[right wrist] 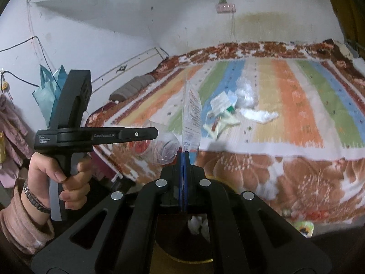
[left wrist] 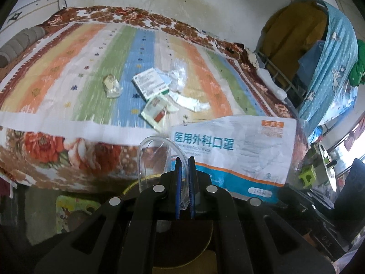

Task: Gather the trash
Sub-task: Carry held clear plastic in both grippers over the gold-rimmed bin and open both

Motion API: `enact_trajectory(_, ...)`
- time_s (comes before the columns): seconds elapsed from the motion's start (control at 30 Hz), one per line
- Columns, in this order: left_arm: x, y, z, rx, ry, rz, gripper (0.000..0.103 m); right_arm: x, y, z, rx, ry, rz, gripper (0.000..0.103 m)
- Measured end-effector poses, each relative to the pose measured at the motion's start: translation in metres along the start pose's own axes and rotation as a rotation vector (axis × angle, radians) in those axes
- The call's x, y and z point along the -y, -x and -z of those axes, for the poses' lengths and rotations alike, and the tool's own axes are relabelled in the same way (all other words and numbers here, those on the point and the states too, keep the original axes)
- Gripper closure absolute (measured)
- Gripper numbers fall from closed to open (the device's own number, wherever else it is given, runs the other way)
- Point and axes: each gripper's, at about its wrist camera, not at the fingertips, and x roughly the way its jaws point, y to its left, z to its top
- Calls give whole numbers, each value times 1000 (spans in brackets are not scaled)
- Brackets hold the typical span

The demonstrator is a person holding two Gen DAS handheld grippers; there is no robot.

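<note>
My left gripper is shut on a clear plastic wrapper, held off the near edge of the bed. My right gripper is shut on a white-and-blue mask package, seen edge-on; its printed face fills the left wrist view. Under the right gripper a round bin holds white crumpled trash. On the striped bedspread lie a crumpled wrapper, a white box, a pale packet, clear plastic and white paper.
The left gripper's body and the hand holding it show at the left of the right wrist view. A grey pillow lies at the bed's head. A metal rack with blue cloth stands to the right of the bed.
</note>
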Motion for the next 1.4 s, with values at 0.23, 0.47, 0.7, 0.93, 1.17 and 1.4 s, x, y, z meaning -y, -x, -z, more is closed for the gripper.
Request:
enact_trajectory(0.23, -1, -2, 25, -22, 14, -18, 98, -6, -11, 21, -91, -10, 37, 103)
enact_trajectory(0.47, 0, -16, 47, -79, 26, -68, 98, -7, -33, 44, -220, -36, 87, 103)
enact_trajectory(0.7, -4, -35, 55, -138, 52, -117, 98, -3, -52, 57, -321, -64, 115, 103)
enact_trajectory(0.93, -11, -45, 56, -185, 87, -130, 73, 0, -65, 63, -394, -92, 123, 86)
enact_trajectory(1.17, -22, -39, 52, -158, 134, -148, 61, 5, -63, 61, -376, -125, 138, 69)
enact_trajectory(1.4, -26, -35, 40, -156, 139, -163, 49, 8, -63, 54, -359, -122, 167, 54)
